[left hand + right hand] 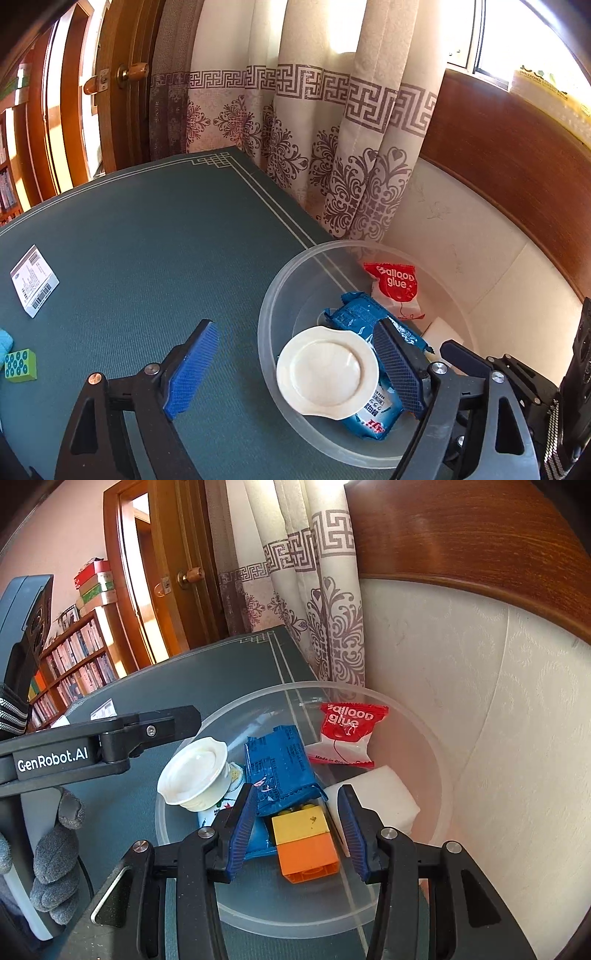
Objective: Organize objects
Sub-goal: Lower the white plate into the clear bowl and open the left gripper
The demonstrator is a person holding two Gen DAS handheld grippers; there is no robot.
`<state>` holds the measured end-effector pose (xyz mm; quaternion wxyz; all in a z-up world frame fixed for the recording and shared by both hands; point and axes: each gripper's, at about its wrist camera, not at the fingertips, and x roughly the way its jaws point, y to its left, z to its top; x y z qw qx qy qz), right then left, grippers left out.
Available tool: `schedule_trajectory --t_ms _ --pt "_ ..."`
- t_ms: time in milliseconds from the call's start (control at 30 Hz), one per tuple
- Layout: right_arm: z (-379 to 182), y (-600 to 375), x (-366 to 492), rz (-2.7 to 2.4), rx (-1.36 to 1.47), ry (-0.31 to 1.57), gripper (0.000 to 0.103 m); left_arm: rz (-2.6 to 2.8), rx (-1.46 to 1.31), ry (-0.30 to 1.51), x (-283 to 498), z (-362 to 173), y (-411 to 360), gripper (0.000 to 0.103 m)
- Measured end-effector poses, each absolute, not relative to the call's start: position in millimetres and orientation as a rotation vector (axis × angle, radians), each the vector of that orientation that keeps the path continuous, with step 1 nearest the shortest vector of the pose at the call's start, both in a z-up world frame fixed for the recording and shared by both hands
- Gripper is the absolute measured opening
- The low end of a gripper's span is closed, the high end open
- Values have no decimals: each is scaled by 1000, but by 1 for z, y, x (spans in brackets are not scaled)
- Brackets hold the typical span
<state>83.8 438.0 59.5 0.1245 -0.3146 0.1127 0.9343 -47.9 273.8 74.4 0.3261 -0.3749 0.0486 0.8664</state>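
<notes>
Hovering my left claw (295, 373) wide open and empty over the white plastic cup (327, 371), lower centre, dropped into the clear round plastic bowl (291, 269) for sorting.

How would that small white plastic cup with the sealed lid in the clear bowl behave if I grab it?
The small white plastic cup lies tilted against the blue foil packet in the clear plastic bowl, so it would probably roll or slide when nudged. Its thin walls look likely to flex under a squeeze. It seems light for its size.
</notes>
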Motion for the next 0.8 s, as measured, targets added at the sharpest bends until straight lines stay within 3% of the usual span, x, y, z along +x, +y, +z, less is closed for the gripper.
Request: schedule_trajectory --t_ms 467,800 --pt "60 435 86 2732 -913 346 47 2301 -1051 169 -35 47 236 94" --pt "59 436 85 2734 -914 354 47 2318 -1043 269 -40 32 256 96"
